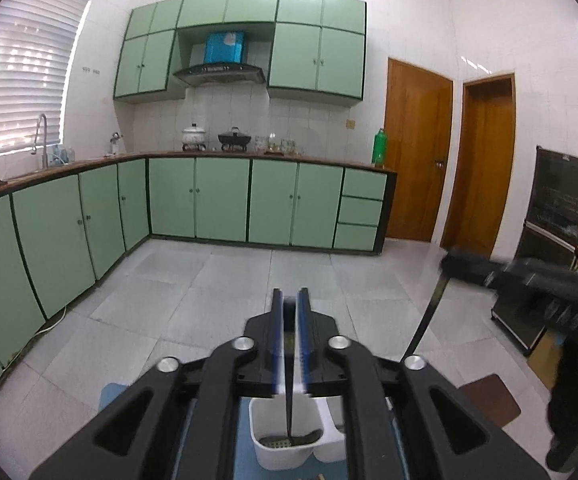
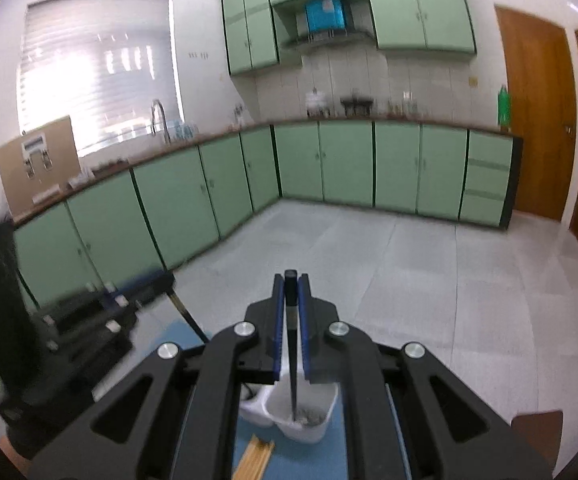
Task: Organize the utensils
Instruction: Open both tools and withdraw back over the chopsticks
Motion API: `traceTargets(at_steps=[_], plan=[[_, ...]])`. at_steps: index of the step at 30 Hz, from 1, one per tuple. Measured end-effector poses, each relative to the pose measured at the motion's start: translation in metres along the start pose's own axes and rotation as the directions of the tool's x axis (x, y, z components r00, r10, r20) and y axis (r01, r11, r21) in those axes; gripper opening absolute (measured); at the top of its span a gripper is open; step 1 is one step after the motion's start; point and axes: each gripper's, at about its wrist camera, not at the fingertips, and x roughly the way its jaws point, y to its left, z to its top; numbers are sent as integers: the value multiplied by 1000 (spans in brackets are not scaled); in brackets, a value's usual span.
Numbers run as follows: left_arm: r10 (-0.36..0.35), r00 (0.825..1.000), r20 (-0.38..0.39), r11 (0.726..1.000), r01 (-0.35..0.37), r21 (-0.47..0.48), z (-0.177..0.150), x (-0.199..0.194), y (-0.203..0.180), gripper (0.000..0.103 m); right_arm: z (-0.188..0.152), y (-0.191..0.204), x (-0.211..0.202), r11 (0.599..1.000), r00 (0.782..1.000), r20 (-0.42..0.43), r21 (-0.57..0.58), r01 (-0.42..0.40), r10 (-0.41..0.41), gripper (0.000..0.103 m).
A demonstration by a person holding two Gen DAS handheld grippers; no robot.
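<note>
A white utensil holder [image 1: 273, 454] with compartments stands on a blue mat [image 1: 109, 396] just below both grippers. My left gripper [image 1: 289, 296] is open. A thin dark utensil [image 1: 289, 400] stands between its blue pads with a gap on each side, its lower end inside the holder's left compartment. My right gripper [image 2: 291, 280] is shut on a black-handled utensil [image 2: 292, 360] whose tip reaches into the holder's [image 2: 321, 426] right compartment. The right gripper [image 1: 451, 264] also shows blurred at the right of the left wrist view. The left gripper [image 2: 161, 280] shows blurred at the left of the right wrist view.
Wooden chopsticks [image 2: 255, 456] lie on the mat [image 2: 177, 332] in front of the holder. Green cabinets [image 1: 221, 200] line the far and left walls beyond a tiled floor [image 1: 249, 288]. A black cart [image 1: 529, 320] and a brown floor mat [image 1: 493, 400] are at the right.
</note>
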Motion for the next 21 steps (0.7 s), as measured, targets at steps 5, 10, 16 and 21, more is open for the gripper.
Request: traceTargets(at_steps=[5, 10, 16, 21], plan=[[8, 1000, -3, 1000, -8, 21, -11, -7, -2, 39, -28, -6, 1, 999, 1000, -11, 41, 26, -25, 25], [11, 1000, -10, 1000, -12, -2, -30, -28, 1, 48, -58, -16, -17, 994, 997, 2, 87, 71, -71, 53], [44, 996, -76, 998, -46, -29, -83, -58, 4, 70, -134, -17, -37, 986, 990, -66, 104, 130, -124, 79], [84, 972, -219, 996, -91, -23, -152, -65, 6, 79, -207, -3, -43, 977, 973, -152, 99, 188, -172, 87]])
